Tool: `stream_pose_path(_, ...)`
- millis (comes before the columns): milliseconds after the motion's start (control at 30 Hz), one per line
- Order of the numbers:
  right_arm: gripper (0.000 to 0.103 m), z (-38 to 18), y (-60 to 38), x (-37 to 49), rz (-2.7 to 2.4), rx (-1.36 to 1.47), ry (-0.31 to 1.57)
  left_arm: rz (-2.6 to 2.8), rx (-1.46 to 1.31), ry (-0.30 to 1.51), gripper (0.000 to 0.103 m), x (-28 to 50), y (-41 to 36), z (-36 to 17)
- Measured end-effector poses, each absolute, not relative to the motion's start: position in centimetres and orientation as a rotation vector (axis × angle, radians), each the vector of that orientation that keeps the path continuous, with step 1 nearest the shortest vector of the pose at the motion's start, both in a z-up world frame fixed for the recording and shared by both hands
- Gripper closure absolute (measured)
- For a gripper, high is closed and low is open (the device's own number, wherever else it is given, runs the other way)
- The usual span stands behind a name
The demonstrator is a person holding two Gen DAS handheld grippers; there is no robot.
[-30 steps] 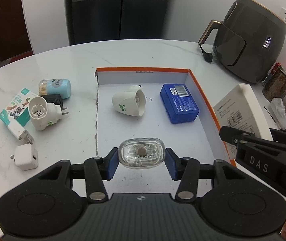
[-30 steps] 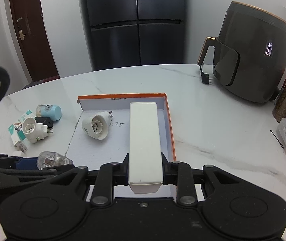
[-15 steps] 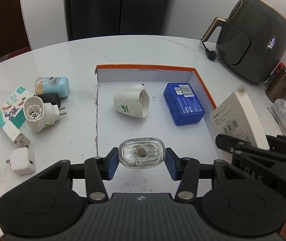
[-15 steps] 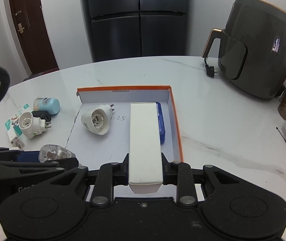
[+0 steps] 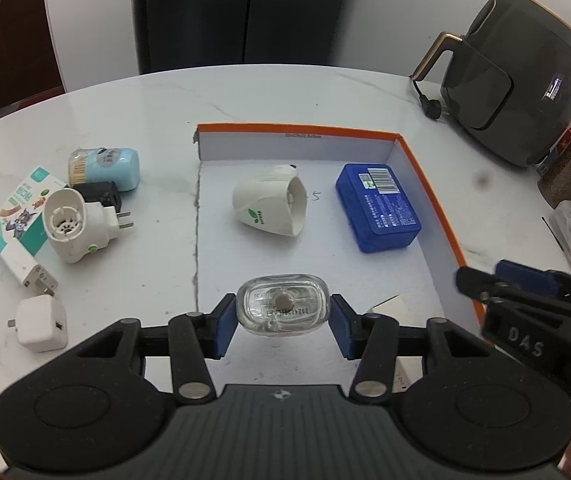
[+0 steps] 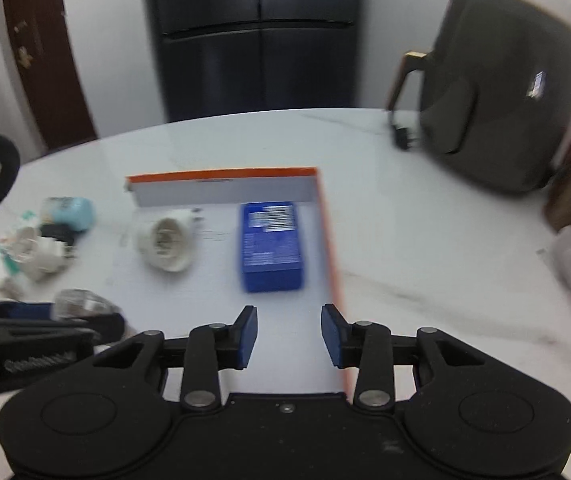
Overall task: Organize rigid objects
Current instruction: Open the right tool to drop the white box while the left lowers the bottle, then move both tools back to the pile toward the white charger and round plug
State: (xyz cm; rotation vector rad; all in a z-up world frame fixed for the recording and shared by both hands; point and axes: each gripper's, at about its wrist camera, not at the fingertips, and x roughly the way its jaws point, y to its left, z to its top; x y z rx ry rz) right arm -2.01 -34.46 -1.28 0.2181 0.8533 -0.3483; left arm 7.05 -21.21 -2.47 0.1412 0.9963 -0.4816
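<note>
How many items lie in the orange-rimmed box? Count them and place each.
3: a white plug-in unit mid-back, a blue case back right, a white carton near right, mostly hidden behind the left gripper.

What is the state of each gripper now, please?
Left gripper: closed on the clear glass bottle, held over the orange-edged tray.
Right gripper: open, holding nothing.

The left gripper (image 5: 282,326) and the right gripper (image 6: 289,334) are built of matte black plastic with linked arms pinned by round silver screws, and blue pads (image 6: 247,336) are fitted on the fingertips. "DAS" is printed in white on the side of the right gripper.
</note>
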Motion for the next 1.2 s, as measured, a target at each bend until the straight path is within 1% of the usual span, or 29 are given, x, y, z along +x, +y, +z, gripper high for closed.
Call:
stream_pose_path(67,0.058,-1.0,-34.8,-2.5,-0.373,0.201,0.837,-0.495,0.143,0.997,0.053,7.1,-21.7,-2.5)
stream_pose_path(200,0.058,-0.2,-36.1,-3.7,-0.395,0.264,0.792,-0.531,0.152,0.987,0.053,6.9,-22.9,-2.4)
stream_pose_path(267,0.056,0.1,-36.5,-4.2,-0.4,0.277,0.782,-0.551,0.151,0.977,0.053,7.0,-23.5,-2.4)
stream_pose_path(433,0.055,0.8,-36.6,-5.2,-0.414,0.292,0.755,-0.594,0.123,0.979,0.053,7.6,-24.4,-2.9)
stream_pose_path(467,0.054,0.9,-36.5,-5.3,-0.414,0.291,0.751,-0.602,0.118,0.974,0.05,7.7,-24.5,-2.7)
stream_pose_path(500,0.053,1.1,-36.4,-5.6,-0.416,0.287,0.744,-0.609,0.115,0.968,0.042,7.7,-24.6,-2.5)
stream_pose_path(567,0.053,1.4,-36.1,-5.8,-0.418,0.282,0.735,-0.616,0.109,0.94,0.038,7.5,-24.4,-1.8)
stream_pose_path(733,0.051,2.2,-35.3,-6.3,-0.408,0.279,0.719,-0.587,0.121,0.918,0.033,6.9,-23.2,-0.6)
stream_pose_path(800,0.05,2.4,-34.6,-6.3,-0.395,0.27,0.718,-0.567,0.132,0.914,0.028,6.6,-22.5,-0.3)
stream_pose_path(833,0.049,2.5,-34.2,-6.2,-0.389,0.267,0.717,-0.558,0.133,0.914,0.027,6.6,-22.0,-0.1)
stream_pose_path(900,0.045,2.7,-33.5,-6.1,-0.378,0.263,0.713,-0.536,0.127,0.91,0.021,6.4,-20.9,0.3)
stream_pose_path(933,0.042,2.9,-33.0,-6.0,-0.372,0.259,0.708,-0.522,0.126,0.908,0.02,6.3,-20.4,0.6)
stream_pose_path(1000,0.039,3.2,-32.1,-5.8,-0.357,0.247,0.701,-0.501,0.121,0.902,0.017,6.1,-19.2,0.9)
stream_pose_path(1200,0.033,4.0,-28.9,-4.9,-0.299,0.219,0.695,-0.415,0.088,0.899,0.013,6.0,-14.9,1.5)
